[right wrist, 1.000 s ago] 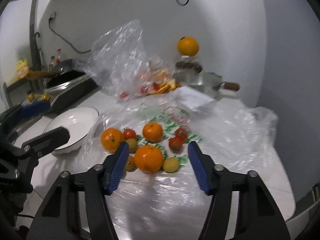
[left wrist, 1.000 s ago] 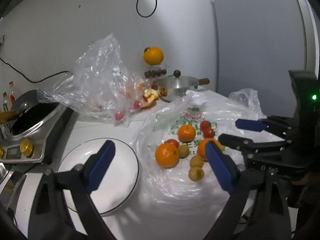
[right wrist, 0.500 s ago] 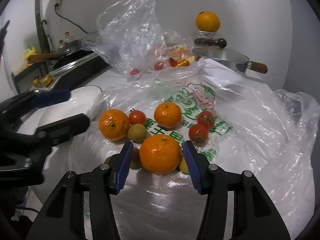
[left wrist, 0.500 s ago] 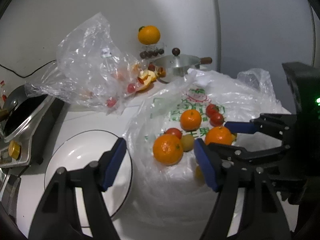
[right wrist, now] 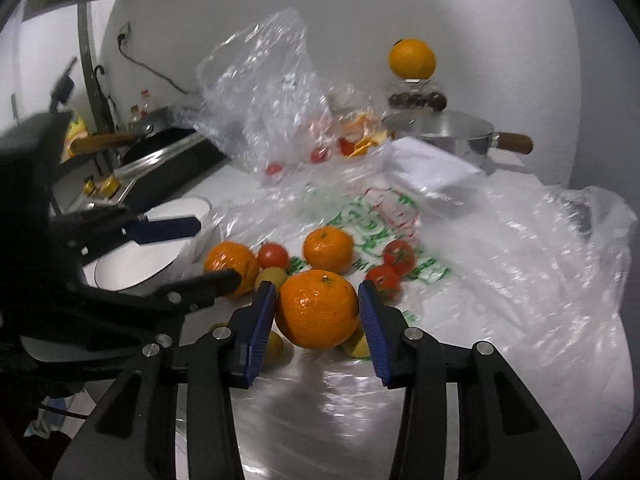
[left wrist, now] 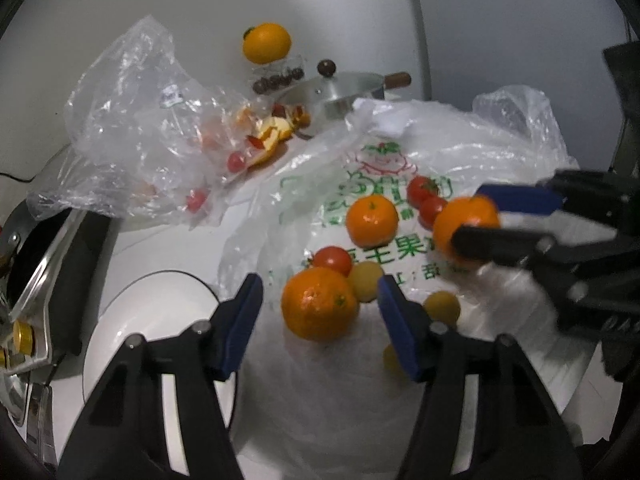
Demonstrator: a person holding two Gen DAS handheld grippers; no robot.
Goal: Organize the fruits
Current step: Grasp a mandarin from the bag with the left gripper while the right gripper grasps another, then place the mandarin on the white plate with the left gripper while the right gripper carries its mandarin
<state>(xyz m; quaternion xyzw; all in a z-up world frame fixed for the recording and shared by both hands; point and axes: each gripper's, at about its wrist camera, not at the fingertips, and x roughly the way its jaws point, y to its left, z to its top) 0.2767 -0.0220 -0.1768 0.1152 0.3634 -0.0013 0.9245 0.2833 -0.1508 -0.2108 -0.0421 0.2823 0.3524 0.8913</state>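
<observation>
Step in hand: pick-up of fruit off the printed plastic bag [left wrist: 400, 184] spread on the surface [left wrist: 168, 248].

Right tongs [right wrist: 318, 312], lower centre of right wrist view: closed in around a big orange [right wrist: 318, 310]; pads appear to touch its sides, so judged as gripping it. Orange is not lifted yet.

Left tongs [left wrist: 320, 304], lower centre of left wrist view: released, jaws set either side of a second orange [left wrist: 319, 303], clear gaps seen both sides. White plate [left wrist: 160, 308] lies at lower left, just beside the bag.

Next move, as judged: left jaws to be shut fully on the orange, then both fruits lifted clear of tomatoes [left wrist: 333, 259] & small yellow fruit and carried to the plate; thin plastic may drag along.

Vs earlier frames: both pairs of jaws have just been closing, each w/ an orange between them. Both tongs were brought lower & nearer the fruit; fruit now looms larger.
</observation>
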